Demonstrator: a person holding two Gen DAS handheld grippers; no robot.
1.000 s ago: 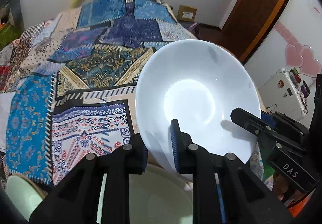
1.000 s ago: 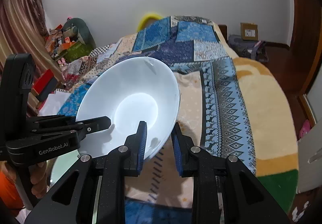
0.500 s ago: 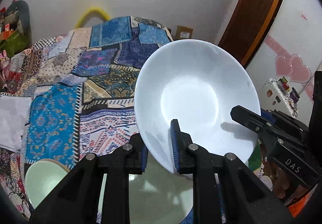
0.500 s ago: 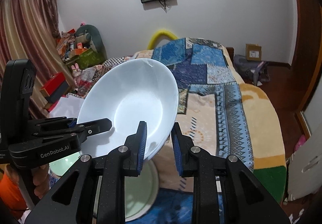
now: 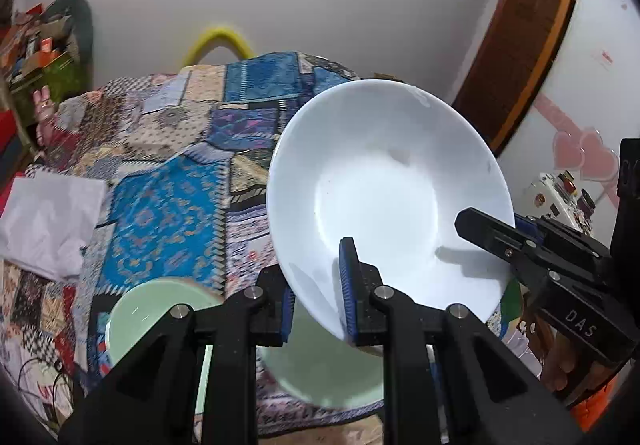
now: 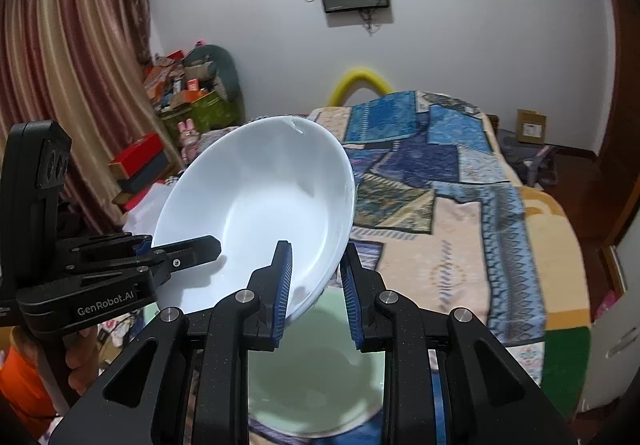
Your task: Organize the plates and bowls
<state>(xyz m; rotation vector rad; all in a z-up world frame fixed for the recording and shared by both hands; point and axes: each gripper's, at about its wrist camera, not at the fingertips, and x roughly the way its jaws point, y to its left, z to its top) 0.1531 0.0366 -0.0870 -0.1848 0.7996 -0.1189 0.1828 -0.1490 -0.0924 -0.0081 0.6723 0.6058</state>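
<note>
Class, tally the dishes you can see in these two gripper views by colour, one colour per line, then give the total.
White: 1, the white bowl held off the bed by the left gripper and the right gripper.
Pale green: 2, the green bowl and the green plate on the bedspread.
Total: 3

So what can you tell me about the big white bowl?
The white bowl is wide, smooth and glossy, like ceramic, and empty. It is held tilted above the patchwork bedspread. The left claw pinches its near rim and the right claw pinches another part of the rim. Pale green dishes lie below it.
</note>
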